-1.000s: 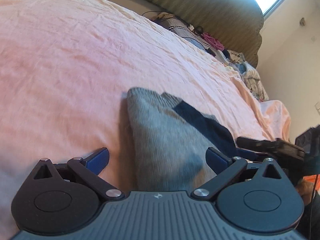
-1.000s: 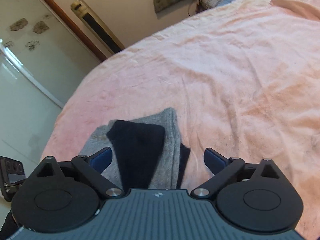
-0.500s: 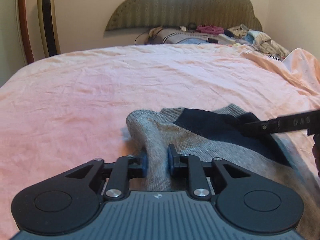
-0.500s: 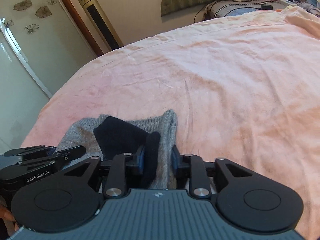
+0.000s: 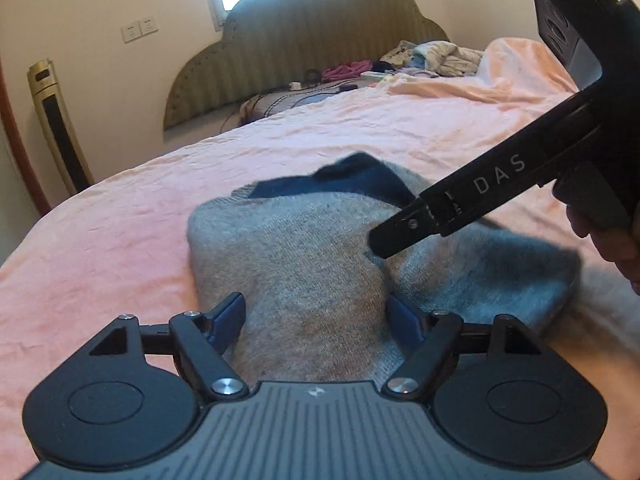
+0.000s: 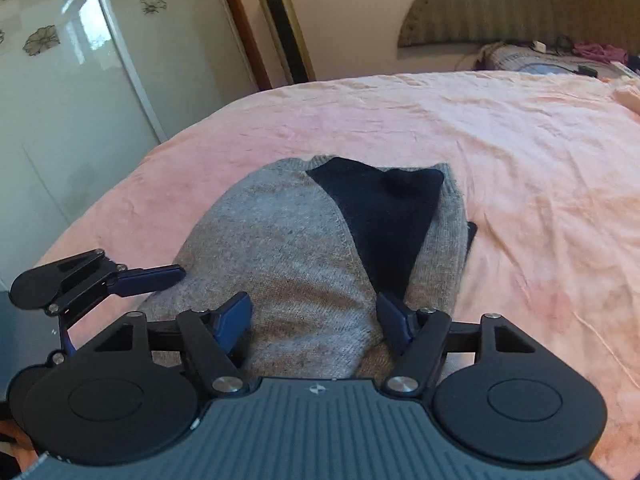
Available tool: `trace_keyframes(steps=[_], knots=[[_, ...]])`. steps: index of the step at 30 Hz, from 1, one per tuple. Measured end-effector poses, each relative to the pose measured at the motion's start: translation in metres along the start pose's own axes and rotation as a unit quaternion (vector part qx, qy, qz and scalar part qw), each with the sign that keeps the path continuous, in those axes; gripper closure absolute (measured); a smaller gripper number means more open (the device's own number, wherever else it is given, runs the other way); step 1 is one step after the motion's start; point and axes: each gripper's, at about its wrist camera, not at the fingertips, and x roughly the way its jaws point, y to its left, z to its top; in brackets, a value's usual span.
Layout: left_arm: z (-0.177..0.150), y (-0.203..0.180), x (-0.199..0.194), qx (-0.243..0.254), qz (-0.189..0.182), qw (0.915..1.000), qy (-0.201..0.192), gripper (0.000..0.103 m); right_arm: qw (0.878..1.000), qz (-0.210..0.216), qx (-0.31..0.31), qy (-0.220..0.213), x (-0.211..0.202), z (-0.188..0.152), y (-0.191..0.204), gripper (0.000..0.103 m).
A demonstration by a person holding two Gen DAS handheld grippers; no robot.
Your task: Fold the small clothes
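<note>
Both sets of jaws were caught opening. The left gripper (image 5: 316, 316) had grey knit lying between its spread pads, nothing pinched, and so did the right gripper (image 6: 314, 320). The grey-and-navy sweater (image 6: 304, 248) was left folded over on the pink bed (image 6: 520, 140), near its foot end, well away from the headboard (image 5: 304, 48). One fold looked done; it was still lumpy, so more tidying was probably left.

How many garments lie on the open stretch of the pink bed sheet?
1: a grey knit garment with a dark navy panel, lying between both tools. More clothes are piled by the headboard, too jumbled to count.
</note>
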Motion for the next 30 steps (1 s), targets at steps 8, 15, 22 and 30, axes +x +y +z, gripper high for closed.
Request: trace_keyframes(steps=[8, 15, 22, 30], knots=[[-0.038, 0.016, -0.07, -0.17, 0.043, 0.9842, 0.022, 0.014, 0.996, -0.028, 0.039, -0.069, -0.079, -0.062, 0.018, 0.0], [-0.066, 0.009, -0.051, -0.194, 0.066, 0.974, 0.096, 0.003, 0.993, -0.111, 0.034, -0.018, -0.06, -0.115, 0.035, 0.0], [-0.068, 0.0, -0.05, -0.193, 0.08, 0.9728, 0.1, 0.0, 0.981, -0.192, 0.015, -0.001, -0.04, -0.118, 0.059, 0.0], [-0.063, 0.002, -0.048, -0.203, 0.08, 0.9694, 0.113, 0.0, 0.978, -0.206, 0.012, -0.015, -0.041, -0.126, 0.061, 0.0]])
